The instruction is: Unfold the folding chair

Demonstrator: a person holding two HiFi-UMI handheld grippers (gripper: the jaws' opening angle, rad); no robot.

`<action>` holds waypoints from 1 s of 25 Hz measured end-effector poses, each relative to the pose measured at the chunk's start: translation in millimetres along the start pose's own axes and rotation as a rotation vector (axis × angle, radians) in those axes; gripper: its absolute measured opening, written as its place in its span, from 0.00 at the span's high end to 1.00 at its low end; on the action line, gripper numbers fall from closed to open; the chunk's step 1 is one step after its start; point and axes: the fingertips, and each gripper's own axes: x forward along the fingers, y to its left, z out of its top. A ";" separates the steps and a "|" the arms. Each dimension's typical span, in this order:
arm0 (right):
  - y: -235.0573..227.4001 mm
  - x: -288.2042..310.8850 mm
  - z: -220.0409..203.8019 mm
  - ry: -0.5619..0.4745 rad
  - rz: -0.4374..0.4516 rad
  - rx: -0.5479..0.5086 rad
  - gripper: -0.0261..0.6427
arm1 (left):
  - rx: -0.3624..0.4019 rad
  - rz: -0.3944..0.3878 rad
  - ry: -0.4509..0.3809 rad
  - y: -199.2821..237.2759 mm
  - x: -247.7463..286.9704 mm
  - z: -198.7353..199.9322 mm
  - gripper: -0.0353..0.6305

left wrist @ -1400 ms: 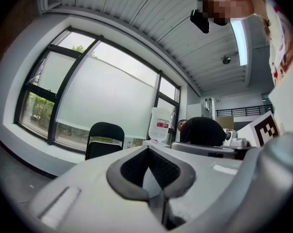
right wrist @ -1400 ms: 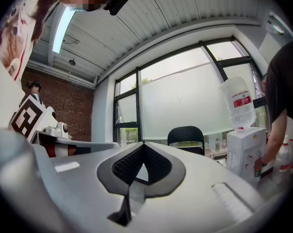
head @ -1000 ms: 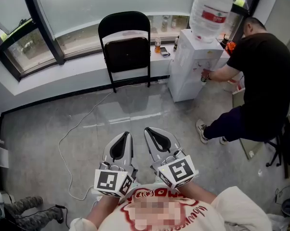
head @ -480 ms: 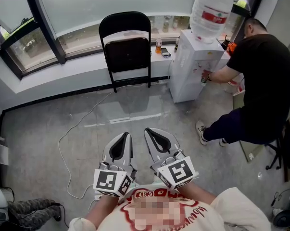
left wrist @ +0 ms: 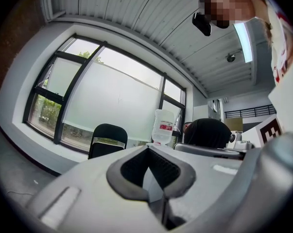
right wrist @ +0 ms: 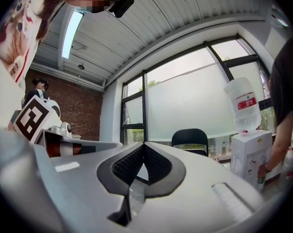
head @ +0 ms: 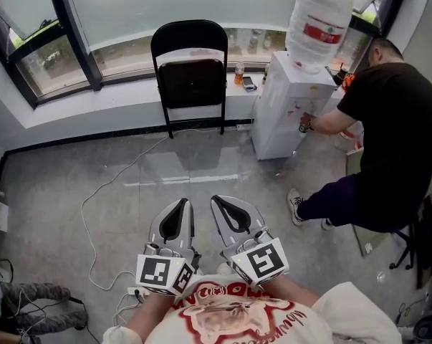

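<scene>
The folding chair (head: pixel 190 77) is across the room from the grippers, well apart from them. It stands on the grey floor (head: pixel 51 192) against the ledge below the window (head: pixel 130 6). There is just the one chair, black, and it looks folded flat, with its seat panel up against the frame.

Starting at the left, one white cable (head: pixel 104 192) snakes over the floor from near the chair's feet back toward the person holding the grippers. Then comes the left gripper (head: pixel 178 208), held low and close to that person's body. It points level toward the chair, its jaws are clenched together and nothing is between them. The right gripper (head: pixel 224 205) is just beside it, apart by a narrow gap and angled slightly outward. It too is level, closed tight and empty. That makes two grippers, each carrying one marker cube at the wrist end.

Past the chair, on the ledge, are one small bottle (head: pixel 239 72) and one flat dark object (head: pixel 248 82) that I cannot identify. Right of those is one white water dispenser (head: pixel 284 110) with a single large water jug (head: pixel 319 16) upended on top. At the far right one other person (head: pixel 395 127) in a black shirt bends forward, with one hand (head: pixel 306 126) at the dispenser's front.
</scene>
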 end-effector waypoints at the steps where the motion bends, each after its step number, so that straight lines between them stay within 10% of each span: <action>1: -2.0 -0.7 -3.0 0.004 0.006 0.009 0.93 | 0.002 0.005 0.001 -2.2 -0.6 -1.5 0.94; 25: -57.6 192.6 10.9 -0.044 -0.098 -0.027 0.93 | 0.057 -0.122 -0.024 142.2 146.1 53.9 0.94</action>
